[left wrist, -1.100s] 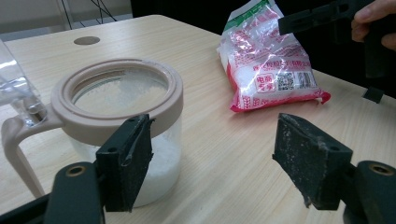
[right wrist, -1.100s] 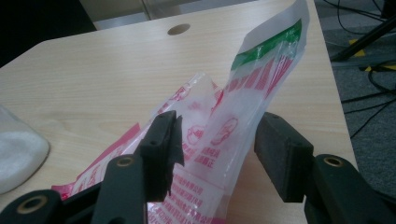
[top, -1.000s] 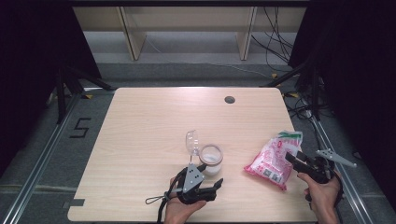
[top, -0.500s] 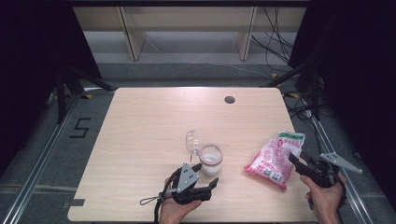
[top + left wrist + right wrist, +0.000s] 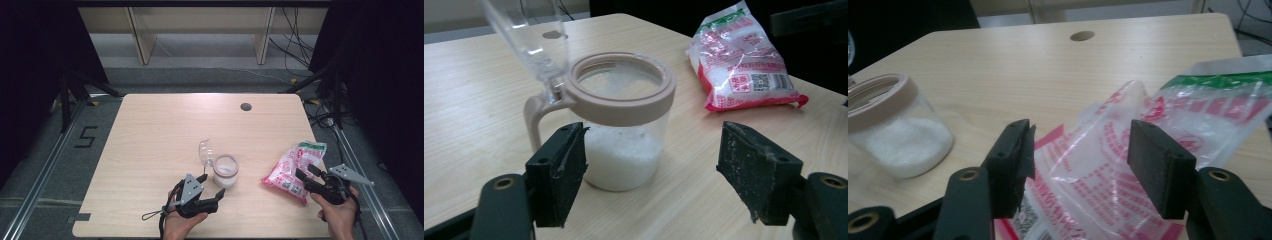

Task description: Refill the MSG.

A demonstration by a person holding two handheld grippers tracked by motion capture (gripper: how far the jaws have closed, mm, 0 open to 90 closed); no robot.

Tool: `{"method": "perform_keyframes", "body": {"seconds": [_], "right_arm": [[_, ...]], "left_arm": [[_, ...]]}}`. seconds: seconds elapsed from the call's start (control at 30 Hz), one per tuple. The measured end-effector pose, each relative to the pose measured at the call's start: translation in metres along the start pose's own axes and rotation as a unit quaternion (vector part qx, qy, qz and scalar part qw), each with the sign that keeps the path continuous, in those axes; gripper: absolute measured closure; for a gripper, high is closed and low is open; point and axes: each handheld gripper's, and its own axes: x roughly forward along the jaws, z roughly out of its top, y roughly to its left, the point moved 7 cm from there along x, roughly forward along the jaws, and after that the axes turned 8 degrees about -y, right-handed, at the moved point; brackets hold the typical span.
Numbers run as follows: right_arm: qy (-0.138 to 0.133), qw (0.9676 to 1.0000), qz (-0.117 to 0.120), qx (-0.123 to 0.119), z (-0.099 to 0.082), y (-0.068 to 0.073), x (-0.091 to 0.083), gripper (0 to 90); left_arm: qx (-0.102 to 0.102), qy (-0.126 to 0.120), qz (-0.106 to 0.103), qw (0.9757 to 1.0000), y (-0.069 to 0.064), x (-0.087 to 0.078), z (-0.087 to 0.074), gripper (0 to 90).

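A clear jar (image 5: 226, 172) with a beige rim holds white granules, and its clear lid (image 5: 205, 151) stands flipped open. In the left gripper view the jar (image 5: 621, 120) sits just beyond my left gripper (image 5: 659, 155), whose jaws stand wide apart and touch nothing. That left gripper (image 5: 212, 185) lies near the table's front edge. A red, white and green plastic bag (image 5: 295, 167) lies to the right. My right gripper (image 5: 305, 171) is at the bag's near end; its jaws have just been opening. The crumpled bag (image 5: 1108, 145) lies between and under the right gripper (image 5: 1083, 145), pads off it.
The wooden table (image 5: 160, 135) has a round cable hole (image 5: 245, 106) near its far edge. Dark frame legs and cables stand beyond the far corners. A floor marking "5" (image 5: 86, 136) lies left of the table.
My left gripper has drawn back a little from the jar toward the front edge. The right gripper has shifted slightly at the bag, and its jaws stand wider.
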Motion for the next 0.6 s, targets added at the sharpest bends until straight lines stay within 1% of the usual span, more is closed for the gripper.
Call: {"method": "perform_keyframes", "body": {"seconds": [0.03, 0.07, 0.1, 0.13, 0.17, 0.2, 0.23, 0.27, 0.3, 0.33, 0.37, 0.4, 0.43, 0.47, 0.53, 0.57, 0.6], "right_arm": [[-0.001, 0.9999, -0.001, 0.010, -0.001, 0.004, 0.001, 42.1], [0.001, 1.0000, 0.002, 0.005, -0.001, 0.005, 0.002, 41.4], [0.005, 1.0000, 0.006, 0.002, -0.002, 0.007, 0.002, 40.5], [-0.004, 0.9999, 0.016, 0.002, -0.002, 0.010, 0.003, 39.7], [0.011, 0.9998, 0.019, 0.003, -0.004, 0.013, 0.002, 39.2], [0.004, 0.9996, 0.024, -0.012, -0.004, 0.013, 0.005, 39.1], [0.008, 0.9996, 0.027, -0.011, -0.005, 0.015, 0.005, 39.0], [0.009, 0.9996, 0.026, -0.002, -0.006, 0.018, 0.005, 38.8], [0.011, 0.9995, 0.031, 0.000, -0.007, 0.020, 0.005, 38.7], [0.017, 0.9991, 0.034, -0.018, -0.008, 0.019, 0.005, 38.6], [0.012, 0.9992, 0.039, -0.008, -0.008, 0.022, 0.006, 38.5], [0.012, 0.9990, 0.034, -0.025, -0.008, 0.020, 0.006, 38.4], [0.014, 0.9990, 0.040, -0.015, -0.009, 0.023, 0.007, 38.3], [0.018, 0.9989, 0.040, -0.018, -0.010, 0.023, 0.006, 38.3], [0.019, 0.9986, 0.042, -0.024, -0.012, 0.023, 0.007, 38.2], [0.026, 0.9987, 0.036, -0.026, -0.013, 0.022, 0.006, 38.2], [0.027, 0.9986, 0.038, -0.025, -0.014, 0.022, 0.007, 38.2]], "left_arm": [[-0.003, -0.005, -0.003, 1.0000, 0.001, 0.000, 0.000, 26.4], [-0.001, -0.001, 0.003, 1.0000, 0.004, -0.002, 0.001, 26.4], [-0.005, -0.002, 0.009, 1.0000, 0.006, -0.003, 0.001, 26.3], [-0.004, -0.002, 0.008, 1.0000, 0.008, -0.003, 0.001, 26.3], [-0.005, -0.004, 0.010, 0.9999, 0.010, -0.003, 0.001, 26.3], [-0.006, -0.006, 0.015, 0.9998, 0.012, -0.003, 0.001, 26.2], [-0.007, -0.003, 0.021, 0.9997, 0.014, -0.005, 0.001, 26.1], [-0.006, 0.001, 0.023, 0.9997, 0.015, -0.006, 0.001, 26.0], [-0.007, -0.001, 0.021, 0.9998, 0.016, -0.006, 0.001, 25.7], [-0.004, 0.000, 0.023, 0.9997, 0.018, -0.007, 0.000, 25.7], [0.003, 0.001, 0.022, 0.9997, 0.020, -0.007, 0.001, 25.7], [0.003, 0.001, 0.026, 0.9997, 0.022, -0.007, 0.000, 25.7], [0.000, 0.003, 0.027, 0.9996, 0.023, -0.008, 0.001, 25.7], [-0.002, 0.001, 0.028, 0.9996, 0.024, -0.008, 0.001, 25.8], [-0.011, 0.003, 0.035, 0.9993, 0.026, -0.010, 0.001, 26.4], [-0.011, 0.002, 0.035, 0.9993, 0.028, -0.010, 0.001, 26.7], [-0.006, 0.002, 0.034, 0.9994, 0.031, -0.010, 0.001, 26.5]]}}
